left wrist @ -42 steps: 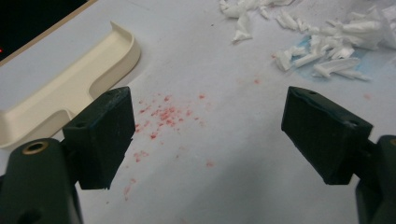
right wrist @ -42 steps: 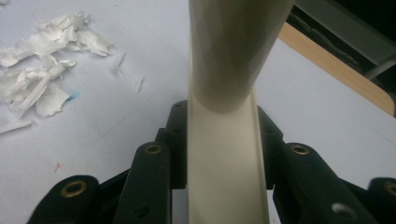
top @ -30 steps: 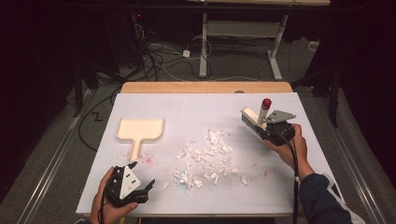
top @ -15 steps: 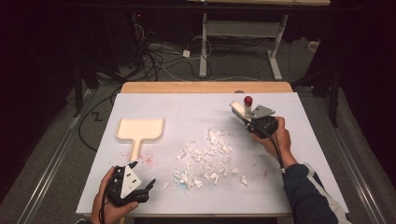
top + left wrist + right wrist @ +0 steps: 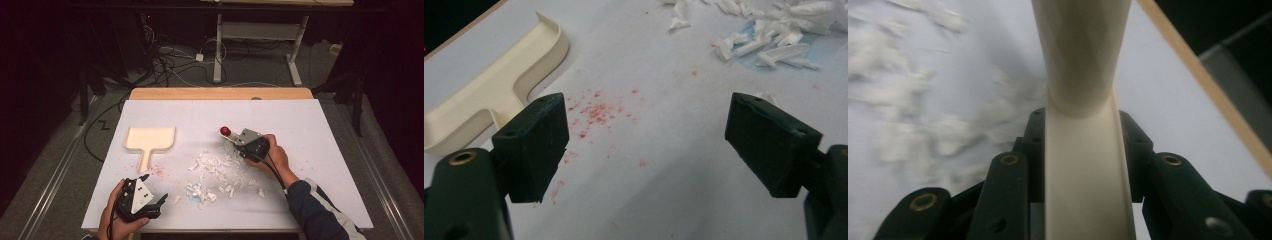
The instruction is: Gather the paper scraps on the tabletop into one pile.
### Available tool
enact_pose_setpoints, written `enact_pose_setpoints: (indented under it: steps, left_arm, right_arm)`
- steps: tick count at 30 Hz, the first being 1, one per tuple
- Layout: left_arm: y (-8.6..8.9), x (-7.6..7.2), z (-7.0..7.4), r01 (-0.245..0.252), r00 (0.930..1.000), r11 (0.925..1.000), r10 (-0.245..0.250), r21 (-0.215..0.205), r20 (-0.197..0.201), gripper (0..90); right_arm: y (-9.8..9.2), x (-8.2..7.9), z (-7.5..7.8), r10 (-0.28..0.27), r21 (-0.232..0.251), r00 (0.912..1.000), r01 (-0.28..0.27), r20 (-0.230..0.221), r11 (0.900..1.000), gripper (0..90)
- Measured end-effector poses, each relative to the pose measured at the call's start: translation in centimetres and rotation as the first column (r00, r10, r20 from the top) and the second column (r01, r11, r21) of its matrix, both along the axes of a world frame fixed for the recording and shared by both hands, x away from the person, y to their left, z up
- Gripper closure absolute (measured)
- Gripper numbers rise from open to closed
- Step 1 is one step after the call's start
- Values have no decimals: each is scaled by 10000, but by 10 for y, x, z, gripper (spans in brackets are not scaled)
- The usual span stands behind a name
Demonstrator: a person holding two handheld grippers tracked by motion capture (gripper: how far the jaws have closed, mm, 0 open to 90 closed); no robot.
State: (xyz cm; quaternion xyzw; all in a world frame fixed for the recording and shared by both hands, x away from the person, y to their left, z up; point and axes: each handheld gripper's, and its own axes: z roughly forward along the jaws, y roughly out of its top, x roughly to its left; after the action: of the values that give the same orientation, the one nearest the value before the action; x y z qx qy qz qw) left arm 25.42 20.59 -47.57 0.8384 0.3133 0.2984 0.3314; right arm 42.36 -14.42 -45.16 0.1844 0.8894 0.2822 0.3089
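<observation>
- Right gripper point(image 5: 236, 141) clamps the cream brush handle point(image 5: 1083, 150) at the paper scraps' point(image 5: 217, 170) far edge.
- Left gripper point(image 5: 152, 202), jaws apart, sits near-left of them.
- Dustpan point(image 5: 149, 140) left of scraps (apparently empty); sweeping looks barely begun.

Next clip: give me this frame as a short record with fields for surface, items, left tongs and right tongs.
surface: white table, wooden strip along its far edge
items: cream dustpan at left; white paper scraps scattered mid-table; red specks near the dustpan's handle
left tongs: open, nothing between the jaws, at the near-left edge, aimed at the specks
right tongs: shut on cream brush handle, brush with its red end at the far side of the scraps
</observation>
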Motion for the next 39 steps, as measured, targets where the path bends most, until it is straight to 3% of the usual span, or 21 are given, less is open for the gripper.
enact_pose_setpoints:
  steps: [4, 8, 12, 15, 19, 23, 25, 28, 29, 35, 36, 39]
  left_arm:
    - [-1, 1, 0, 56, 10000, 10000, -56, 54, -13, 168]
    - [-3, 1, 0, 169, 9999, 9998, -169, 102, -10, 168]
    - [-4, 1, 1, 228, 9997, 9996, -228, 144, -16, 169]
    - [-4, 1, 1, 274, 9996, 9995, -273, 186, -24, 169]
    - [-5, 0, 1, 302, 9995, 9994, -301, 177, -4, 169]
    - [-4, 0, 1, 286, 9996, 9994, -286, 172, 2, 169]
    - [-4, 0, 1, 279, 9996, 9994, -278, 202, -27, 169]
    - [-5, -1, 1, 278, 9996, 9993, -277, 237, -36, 169]
    - [-5, -1, 1, 275, 9996, 9993, -274, 249, -45, 169]
    - [-7, -1, 1, 335, 9994, 9989, -333, 330, -73, 169]
    - [-7, -1, 1, 364, 9993, 9987, -362, 346, -64, 169]
    - [-8, -1, 1, 414, 9991, 9986, -412, 322, -62, 169]
  right_arm:
    - [2, -16, 1, 683, 31, 9974, -683, -233, 9977, 658]
    - [2, -34, 5, 1394, 66, 9885, -1393, -580, 9902, 658]
    - [0, -47, 10, 1705, 299, 9805, -1684, -981, 9853, 659]
    - [-3, -52, 15, 1819, 327, 9793, -1797, -884, 9832, 666]
    - [-21, -56, 33, 1526, 1111, 9838, -1420, -938, 9836, 677]
    - [-38, -58, 44, 1237, 1333, 9894, -1128, -764, 9846, 677]
    - [-61, -64, 54, 984, 1665, 9918, -838, -814, 9825, 678]
    - [-74, -70, 59, 850, 1724, 9931, -700, -809, 9825, 678]
    - [-91, -78, 63, 710, 1751, 9925, -528, -993, 9831, 678]
    - [-125, -100, 64, 528, 1522, 9883, -307, -1433, 9879, 678]
    - [-135, -109, 65, 544, 1411, 9857, -318, -1597, 9895, 679]
    - [-144, -117, 66, 583, 1342, 9791, -323, -1950, 9904, 679]
